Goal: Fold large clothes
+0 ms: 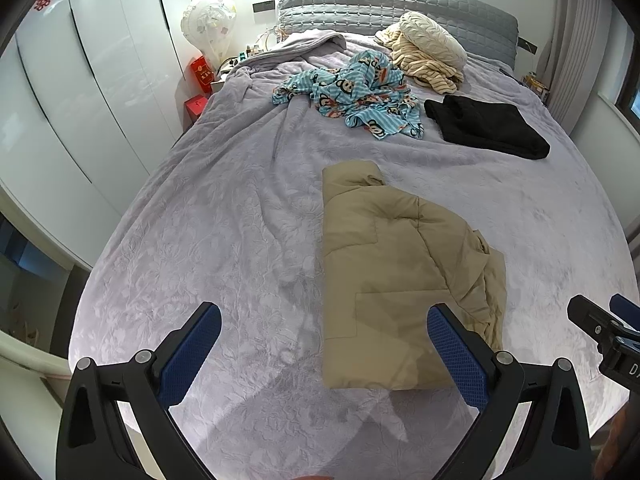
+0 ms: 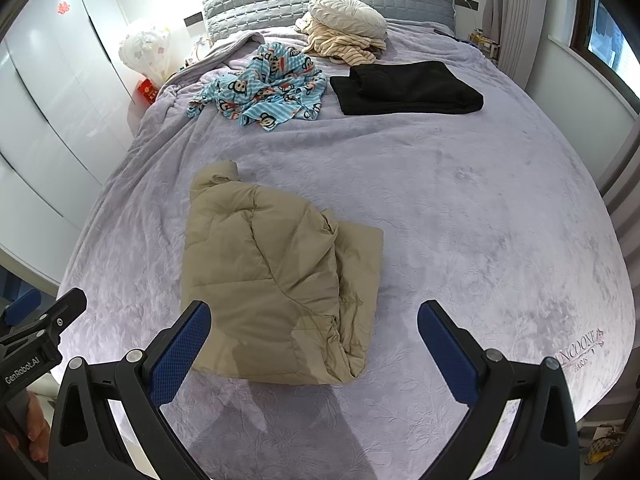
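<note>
**Left wrist view: khaki jacket lies folded on the bed, both grippers open**

Left wrist view shows a khaki padded jacket [image 1: 404, 280] lying on the lilac bed cover [image 1: 224, 240], in the near half of the bed and a little to the right of the middle. It is folded into a rough rectangle. Its left edge is straight and its near edge is flat, but on the right side the cloth is bunched in several wrinkled layers. The collar end points toward the headboard [image 1: 384, 8]. Stitched quilting lines cross the top surface.

The left gripper [image 1: 324, 324] is above the near edge of the bed with its jaws wide apart and nothing between them. The right gripper [image 2: 314, 320] is also spread open and empty; the jacket [image 2: 276, 280] sits just beyond its left finger. Whether this finger touches the cloth is hard to tell from here.

Farther up the bed lie a blue cartoon-print garment [image 1: 356, 92], a folded black garment [image 2: 408, 88] to its right, and a cream striped cloth [image 1: 424, 64] under a round cream cushion [image 2: 348, 14] near the headboard.
</note>
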Action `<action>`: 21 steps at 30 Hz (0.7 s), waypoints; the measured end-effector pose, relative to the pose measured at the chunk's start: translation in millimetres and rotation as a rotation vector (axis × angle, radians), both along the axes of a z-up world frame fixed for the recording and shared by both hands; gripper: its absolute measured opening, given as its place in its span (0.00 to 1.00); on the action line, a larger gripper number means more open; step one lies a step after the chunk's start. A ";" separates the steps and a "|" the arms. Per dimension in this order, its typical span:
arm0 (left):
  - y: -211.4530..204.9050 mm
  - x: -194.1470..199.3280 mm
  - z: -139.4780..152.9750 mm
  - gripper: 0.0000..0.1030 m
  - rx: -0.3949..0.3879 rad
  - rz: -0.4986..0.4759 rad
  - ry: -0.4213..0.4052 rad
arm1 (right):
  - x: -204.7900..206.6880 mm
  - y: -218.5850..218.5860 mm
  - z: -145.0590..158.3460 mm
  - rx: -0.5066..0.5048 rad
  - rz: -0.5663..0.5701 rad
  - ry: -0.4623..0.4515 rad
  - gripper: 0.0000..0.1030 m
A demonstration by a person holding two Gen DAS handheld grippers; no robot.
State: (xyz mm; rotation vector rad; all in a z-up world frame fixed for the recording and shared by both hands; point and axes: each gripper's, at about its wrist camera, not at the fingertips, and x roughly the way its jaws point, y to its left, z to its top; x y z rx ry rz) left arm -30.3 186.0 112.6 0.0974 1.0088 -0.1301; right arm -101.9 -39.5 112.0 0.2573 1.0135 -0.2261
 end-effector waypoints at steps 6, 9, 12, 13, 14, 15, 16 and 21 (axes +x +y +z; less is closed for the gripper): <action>0.1 0.8 -0.1 1.00 0.001 -0.001 0.001 | -0.4 1.5 0.3 -0.001 -0.001 0.001 1.00; 0.2 -1.3 -0.5 1.00 0.000 0.003 0.004 | 0.4 1.9 0.6 -0.002 0.000 0.001 1.00; 0.0 -2.0 -0.5 1.00 0.001 0.004 0.004 | 0.4 2.2 1.0 -0.003 -0.001 0.001 1.00; 0.2 -2.1 -0.4 1.00 0.001 0.004 0.003 | 0.4 2.0 1.2 -0.002 0.000 0.000 1.00; 0.2 -2.4 -0.4 1.00 0.001 0.005 0.002 | 0.5 1.7 1.3 -0.003 0.001 0.000 1.00; 0.1 -1.5 -0.5 1.00 0.001 0.004 0.003 | 0.5 1.5 1.3 -0.003 0.001 0.001 1.00; 0.2 -1.8 -0.5 1.00 0.001 0.003 0.003 | 0.6 1.6 1.6 -0.004 0.001 0.000 1.00; 0.3 -0.9 -0.3 1.00 0.001 0.004 0.004 | 0.9 0.1 1.8 -0.003 0.004 0.002 1.00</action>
